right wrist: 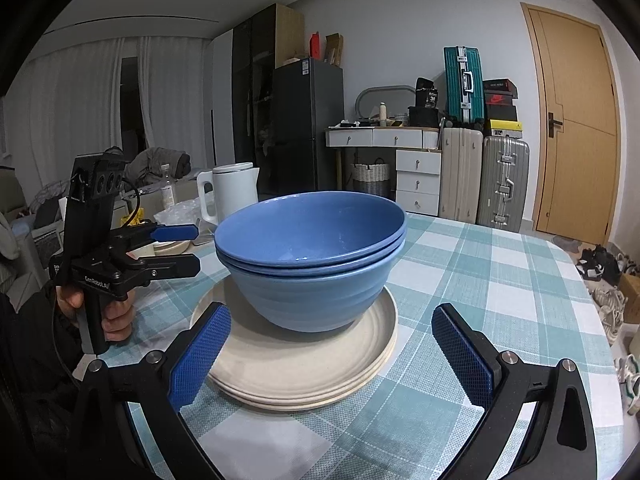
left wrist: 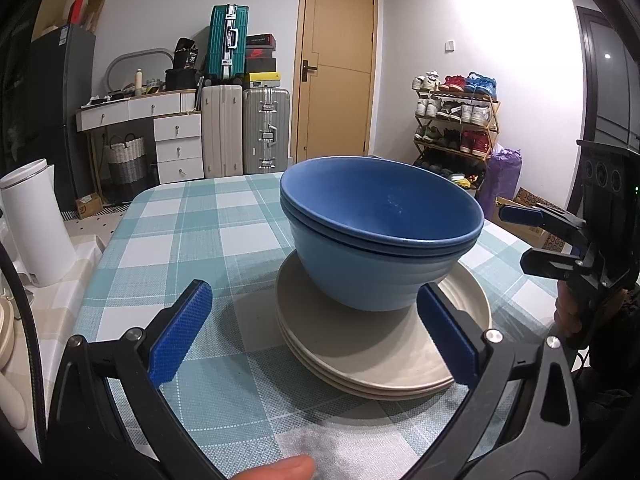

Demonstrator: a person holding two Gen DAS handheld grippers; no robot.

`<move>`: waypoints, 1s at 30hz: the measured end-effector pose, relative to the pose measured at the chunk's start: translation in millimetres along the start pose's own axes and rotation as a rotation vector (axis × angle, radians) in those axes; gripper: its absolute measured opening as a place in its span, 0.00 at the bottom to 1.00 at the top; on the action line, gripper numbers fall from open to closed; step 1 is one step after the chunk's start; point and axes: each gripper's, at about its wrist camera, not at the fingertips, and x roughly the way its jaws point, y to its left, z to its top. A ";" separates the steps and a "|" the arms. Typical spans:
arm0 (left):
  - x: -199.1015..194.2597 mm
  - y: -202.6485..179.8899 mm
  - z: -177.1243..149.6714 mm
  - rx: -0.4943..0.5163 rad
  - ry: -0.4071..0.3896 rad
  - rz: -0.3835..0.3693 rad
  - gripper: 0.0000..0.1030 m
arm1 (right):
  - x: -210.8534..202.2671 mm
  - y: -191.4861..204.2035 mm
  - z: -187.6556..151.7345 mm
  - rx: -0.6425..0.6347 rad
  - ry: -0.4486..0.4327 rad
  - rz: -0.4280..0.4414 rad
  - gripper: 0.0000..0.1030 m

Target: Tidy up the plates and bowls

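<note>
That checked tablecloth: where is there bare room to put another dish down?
The tablecloth lies bare between the plate stack and the far edge toward the suitcases. Beside the white kettle it is crowded.

- I see the bowls (right wrist: 312, 264) sitting one inside the other, on top of the plates (right wrist: 296, 364).
- The plates lie in a stack on the table (right wrist: 500, 280).
- My left gripper (left wrist: 312, 332) is just in front of the stack, fingers wide apart.
- My right gripper (right wrist: 332, 356) is also in front of it, fingers wide apart.
- A kettle (right wrist: 234, 192) stands behind the bowls.
- Suitcases (right wrist: 484, 176) stand past the table, next to the door (right wrist: 576, 120).
</note>
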 end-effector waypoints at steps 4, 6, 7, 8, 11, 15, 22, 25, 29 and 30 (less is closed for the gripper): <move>-0.4 -0.6 -0.4 0.003 0.000 -0.003 0.99 | -0.5 0.2 0.0 0.002 -0.001 0.001 0.99; 0.2 -0.9 -0.6 0.002 0.000 -0.002 0.99 | -0.4 -0.1 0.1 0.000 0.000 0.001 0.99; -0.3 -0.8 -0.6 0.002 0.000 -0.003 0.99 | -0.4 0.3 -0.1 0.000 0.001 0.002 0.99; 0.7 -1.4 -0.8 0.000 0.001 -0.003 0.99 | -0.6 0.9 -0.1 0.000 0.001 0.002 0.99; 0.5 -1.7 -0.7 0.004 -0.001 -0.003 0.99 | -0.6 1.0 0.0 -0.002 0.002 0.004 0.99; 0.6 -1.3 -0.7 0.001 0.000 -0.003 0.99 | -0.4 1.0 0.2 -0.005 0.001 0.007 0.99; 0.5 -1.6 -0.5 0.003 0.000 -0.002 0.99 | -0.1 1.4 0.0 -0.005 0.001 0.008 0.99; -0.3 -0.8 -0.3 0.002 0.000 -0.002 0.99 | -0.3 1.4 0.0 -0.006 0.000 0.009 0.99; -0.1 -1.0 -0.2 0.002 0.000 -0.001 0.99 | -0.3 1.4 0.1 -0.005 0.000 0.009 0.99; -0.2 -0.9 -0.2 0.003 0.001 -0.002 0.99 | -0.2 1.4 0.2 -0.005 0.001 0.009 0.99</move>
